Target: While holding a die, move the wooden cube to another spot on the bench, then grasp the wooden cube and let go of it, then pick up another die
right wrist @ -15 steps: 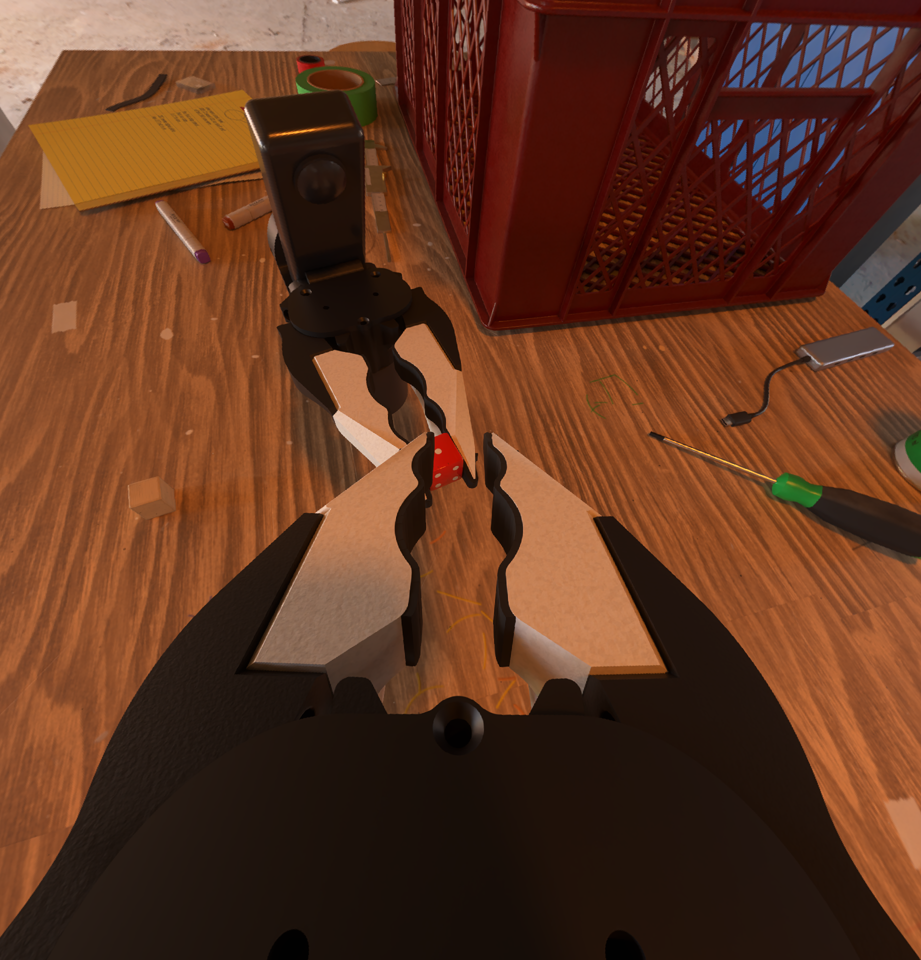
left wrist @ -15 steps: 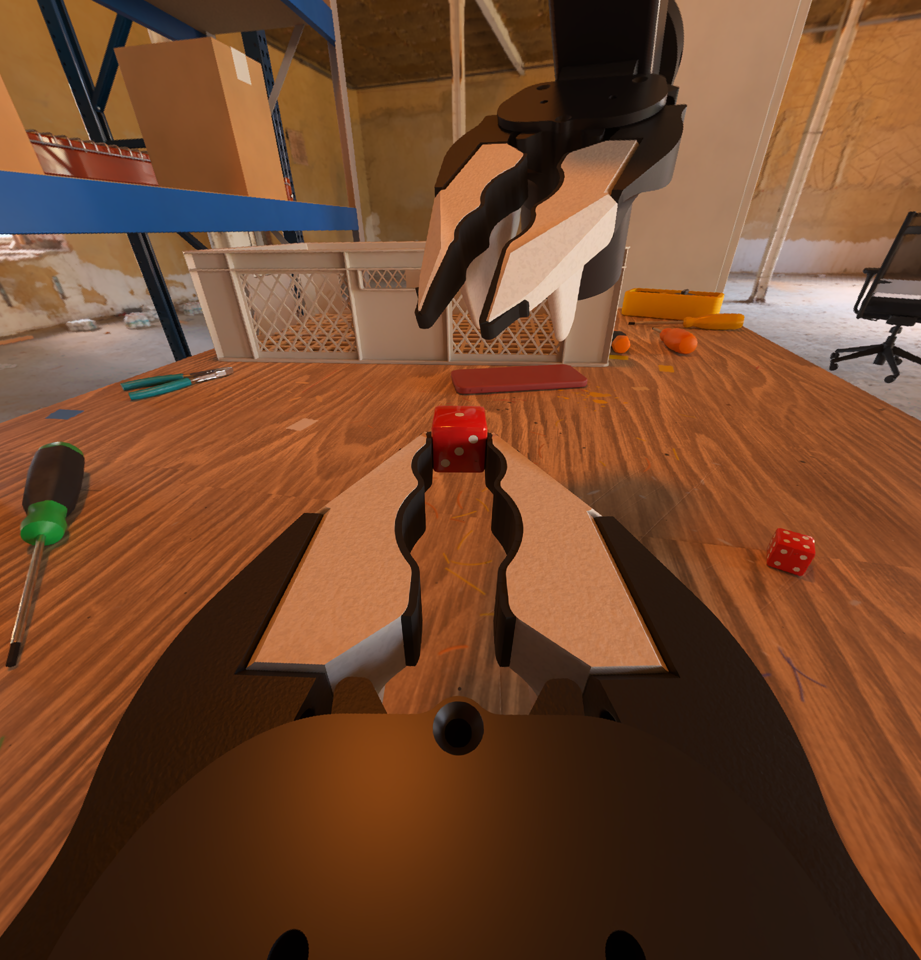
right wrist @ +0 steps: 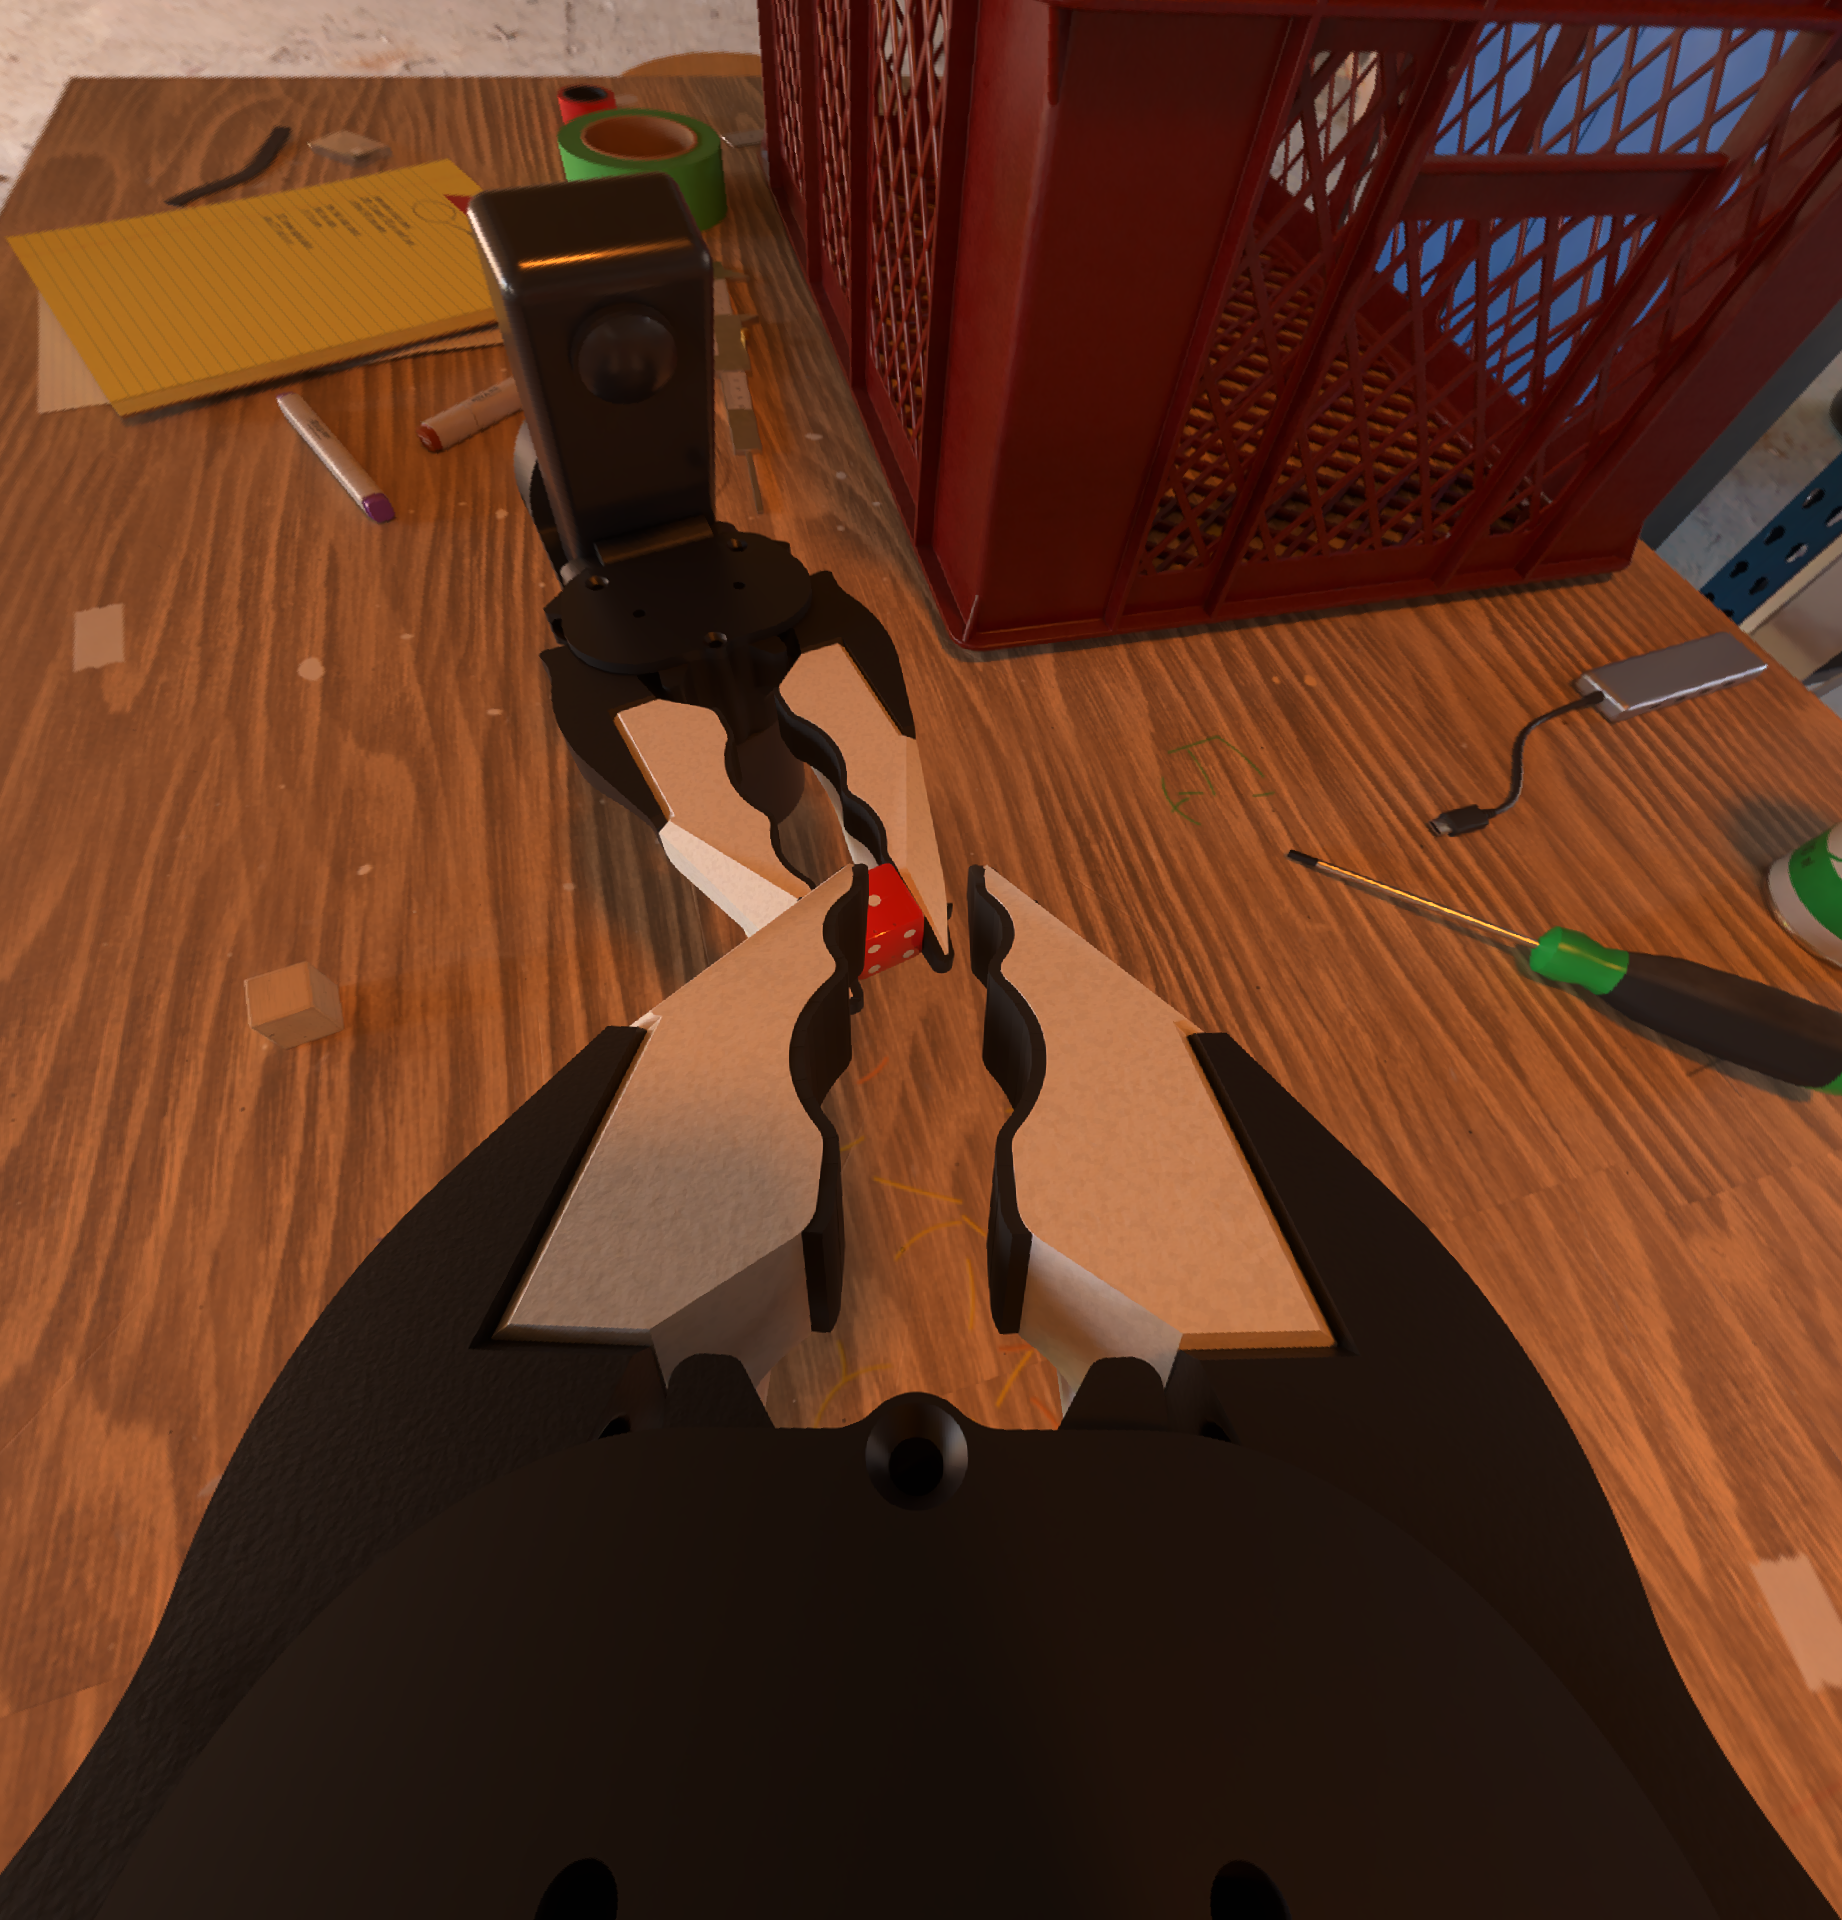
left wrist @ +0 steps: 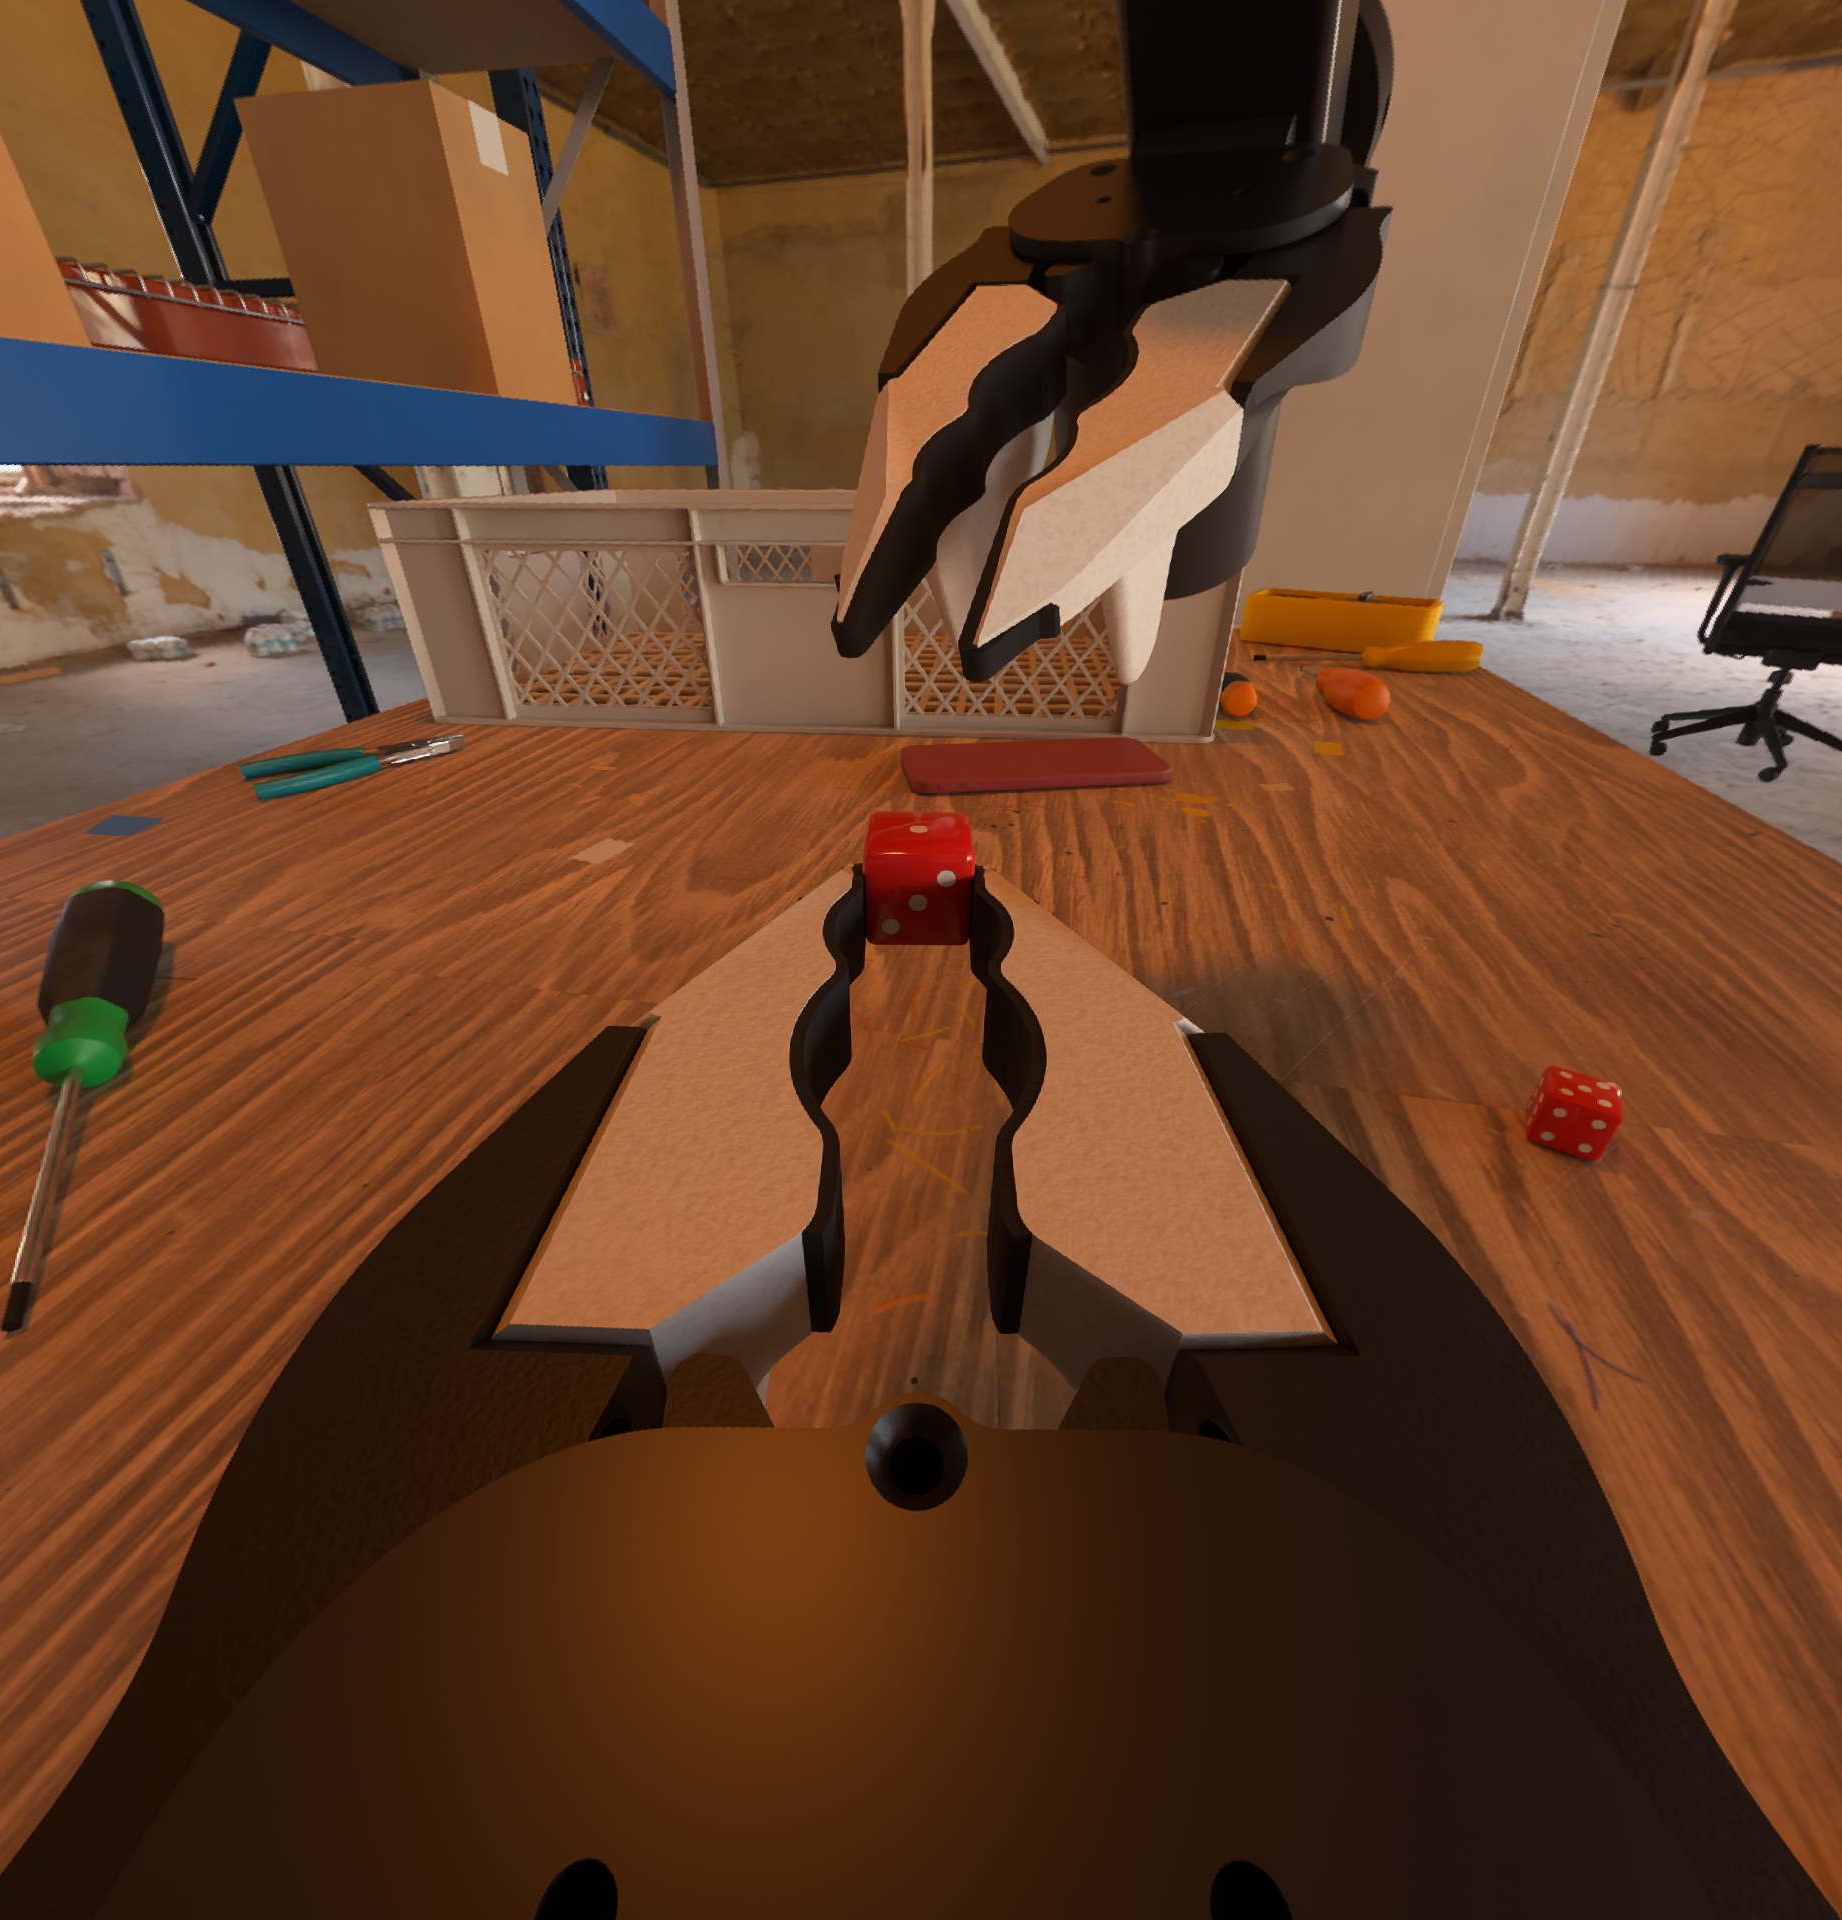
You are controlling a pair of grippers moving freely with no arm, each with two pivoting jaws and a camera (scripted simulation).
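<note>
My left gripper (left wrist: 917, 896) is shut on a red die (left wrist: 917, 878) with white dots and holds it at its fingertips just above the bench. The right wrist view shows the same gripper (right wrist: 889, 940) and die (right wrist: 891, 928). My right gripper (right wrist: 917, 894) is open and empty. It hangs above and beyond the held die, fingers pointing down, as the left wrist view shows (left wrist: 922, 649). The small wooden cube (right wrist: 291, 1003) lies on the bench, left of both grippers. A second red die (left wrist: 1573, 1112) lies on the bench at the right.
A red crate (right wrist: 1312, 312) stands at the back right, and a beige crate (left wrist: 626, 613) stands ahead in the left wrist view. A green-handled screwdriver (right wrist: 1706, 997), a yellow notepad (right wrist: 252, 281), markers, green tape (right wrist: 642, 156), pliers (left wrist: 345, 764) and a flat red case (left wrist: 1036, 764) lie about.
</note>
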